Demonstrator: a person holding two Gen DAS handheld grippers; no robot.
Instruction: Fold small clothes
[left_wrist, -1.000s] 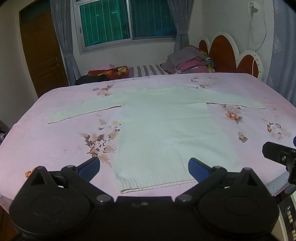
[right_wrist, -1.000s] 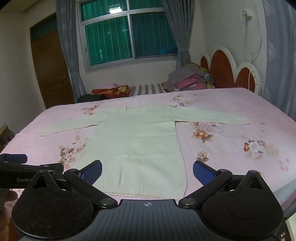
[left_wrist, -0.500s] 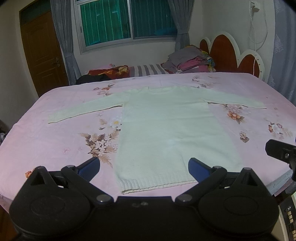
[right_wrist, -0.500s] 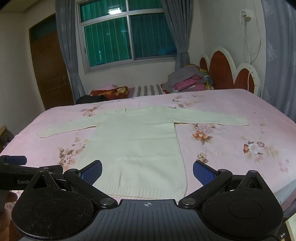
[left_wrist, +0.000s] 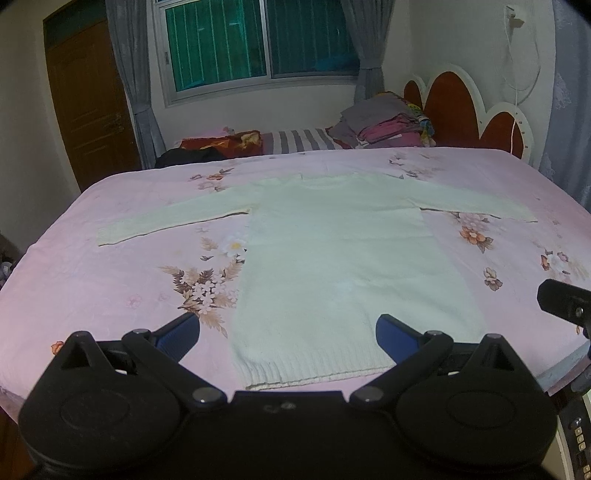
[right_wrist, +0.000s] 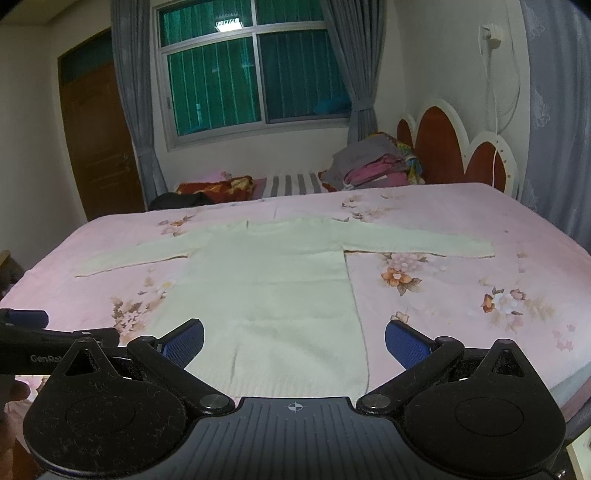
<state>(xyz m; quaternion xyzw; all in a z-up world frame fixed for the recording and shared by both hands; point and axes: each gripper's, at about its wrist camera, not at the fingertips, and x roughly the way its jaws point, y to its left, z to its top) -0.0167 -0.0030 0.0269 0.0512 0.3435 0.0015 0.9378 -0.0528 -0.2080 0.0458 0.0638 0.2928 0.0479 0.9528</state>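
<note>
A small cream long-sleeved sweater lies flat on the pink floral bed, both sleeves spread out sideways, hem towards me. It also shows in the right wrist view. My left gripper is open and empty, held above the hem at the bed's near edge. My right gripper is open and empty, also above the hem, to the right of the left one. The left gripper's body shows at the left edge of the right wrist view.
A pile of folded clothes sits at the far right by the red and white headboard. A striped pillow, a red blanket and a dark garment line the far edge. A wooden door stands at the left.
Both grippers have risen and tilted slightly, so the sweater sits lower in both views. The sweater has not moved and both grippers stay open.
</note>
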